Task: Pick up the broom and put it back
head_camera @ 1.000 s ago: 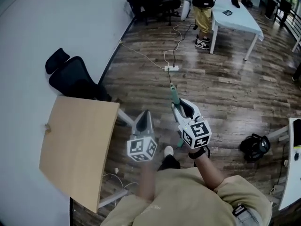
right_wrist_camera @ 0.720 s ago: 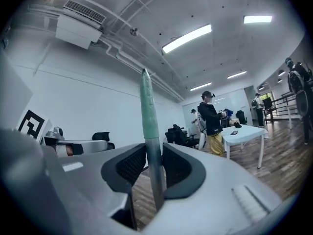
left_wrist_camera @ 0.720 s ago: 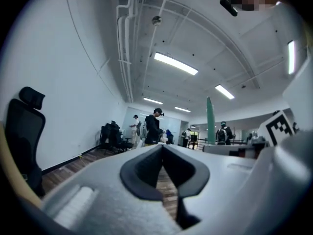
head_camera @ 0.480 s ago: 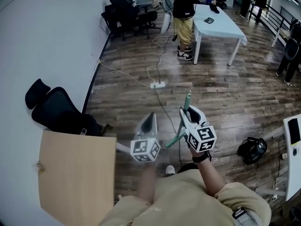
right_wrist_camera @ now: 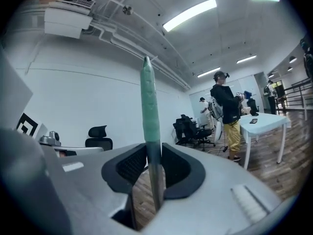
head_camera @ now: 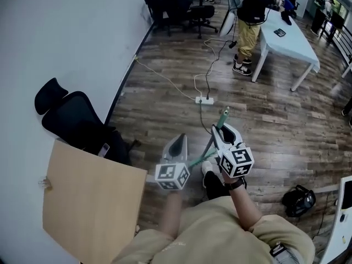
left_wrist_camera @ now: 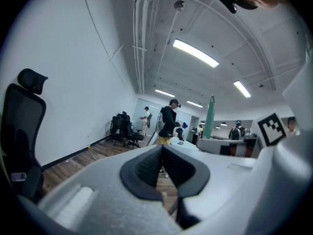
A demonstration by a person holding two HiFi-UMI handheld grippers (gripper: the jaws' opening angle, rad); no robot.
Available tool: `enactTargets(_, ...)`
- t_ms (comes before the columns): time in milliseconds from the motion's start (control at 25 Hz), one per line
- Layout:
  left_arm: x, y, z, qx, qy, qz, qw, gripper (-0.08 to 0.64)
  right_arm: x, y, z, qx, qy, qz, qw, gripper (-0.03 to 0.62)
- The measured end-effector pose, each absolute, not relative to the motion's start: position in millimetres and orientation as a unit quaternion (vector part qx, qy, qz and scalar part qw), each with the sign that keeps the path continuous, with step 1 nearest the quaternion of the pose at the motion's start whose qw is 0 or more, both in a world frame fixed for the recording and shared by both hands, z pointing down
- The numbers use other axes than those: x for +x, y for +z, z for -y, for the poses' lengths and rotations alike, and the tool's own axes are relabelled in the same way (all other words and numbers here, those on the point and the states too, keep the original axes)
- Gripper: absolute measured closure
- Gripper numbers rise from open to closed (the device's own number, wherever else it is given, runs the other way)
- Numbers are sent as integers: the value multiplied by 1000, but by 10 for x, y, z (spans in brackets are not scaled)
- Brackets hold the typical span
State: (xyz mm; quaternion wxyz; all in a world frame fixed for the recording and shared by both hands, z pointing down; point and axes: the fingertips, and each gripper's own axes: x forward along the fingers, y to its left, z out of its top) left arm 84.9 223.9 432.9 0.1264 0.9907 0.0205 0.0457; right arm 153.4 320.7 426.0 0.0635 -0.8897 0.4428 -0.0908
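Observation:
The broom has a thin grey shaft and a green grip (head_camera: 223, 116). Its handle stands between the pads of my right gripper (head_camera: 220, 130), which is shut on it. In the right gripper view the shaft (right_wrist_camera: 155, 180) runs up through the jaws of the right gripper (right_wrist_camera: 154, 147) and the green grip (right_wrist_camera: 148, 102) rises above them. The lower shaft slants down-left under my hands, and the broom head is hidden. My left gripper (head_camera: 179, 138) is held level beside it, and its jaws are shut on nothing. In the left gripper view, the left gripper (left_wrist_camera: 161, 149) sits left of the green grip (left_wrist_camera: 210, 116).
A black office chair (head_camera: 71, 117) stands by the white wall, and a beige tabletop (head_camera: 91, 199) is at lower left. A power strip (head_camera: 205, 99) with cables lies on the wood floor ahead. Farther off are a person (head_camera: 248, 15), a white table (head_camera: 291, 34) and a black object (head_camera: 297, 201).
The person has moved across the floor, carrying both grippers along side by side. The broom stays in the right gripper and its green grip now leans more to the right.

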Motion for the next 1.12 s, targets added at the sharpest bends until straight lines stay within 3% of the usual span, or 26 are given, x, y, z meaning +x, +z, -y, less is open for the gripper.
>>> enactTargets(440, 2738, 3880, -942, 996, 1, 51, 71, 557, 3341, 3755, -1647, -834, -25, -543, 93, 495)
enactTargets(1120, 4651, 4741, 535, 991, 57, 49, 108, 557, 5473, 4647, -478, -863, -109, -488, 70, 480)
